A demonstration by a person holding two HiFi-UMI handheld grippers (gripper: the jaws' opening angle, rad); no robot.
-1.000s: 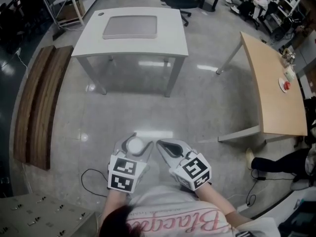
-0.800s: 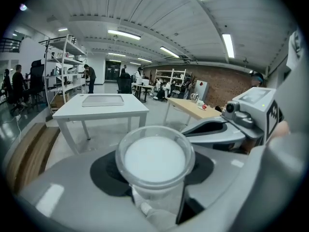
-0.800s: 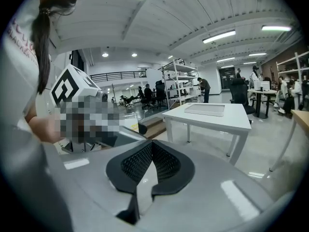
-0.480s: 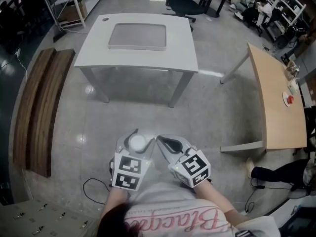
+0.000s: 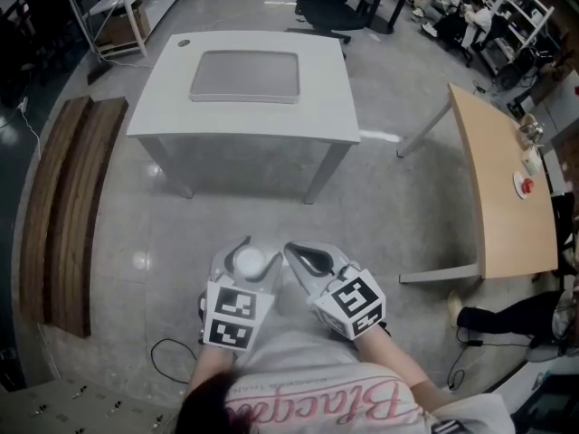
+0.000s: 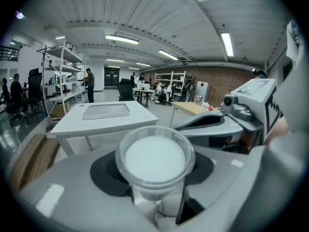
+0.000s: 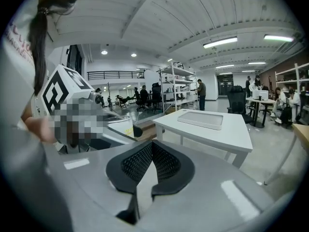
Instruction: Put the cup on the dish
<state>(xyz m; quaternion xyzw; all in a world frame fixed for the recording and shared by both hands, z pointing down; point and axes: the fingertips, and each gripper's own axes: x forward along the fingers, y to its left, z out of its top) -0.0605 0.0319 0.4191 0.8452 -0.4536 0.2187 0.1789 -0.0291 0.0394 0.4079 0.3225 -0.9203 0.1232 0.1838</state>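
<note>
Cup (image 6: 154,159), clear with a white inside, sits upright, gripped between the part-open jaws of the left hand-held gripper (image 5: 251,253), low in the frame's centre. The right hand-held gripper (image 7: 150,161) beside it is closed and empty. The flat grey dish (image 5: 244,77) lies on the white table (image 5: 335,111) at upper centre, well apart.

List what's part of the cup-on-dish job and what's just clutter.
Job:
- cup, clamped in the left gripper
- flat grey dish
- white table under the dish

Clutter:
- wooden table, with a small plate holding something red
- wooden bench
- office chair
- shelving
</note>
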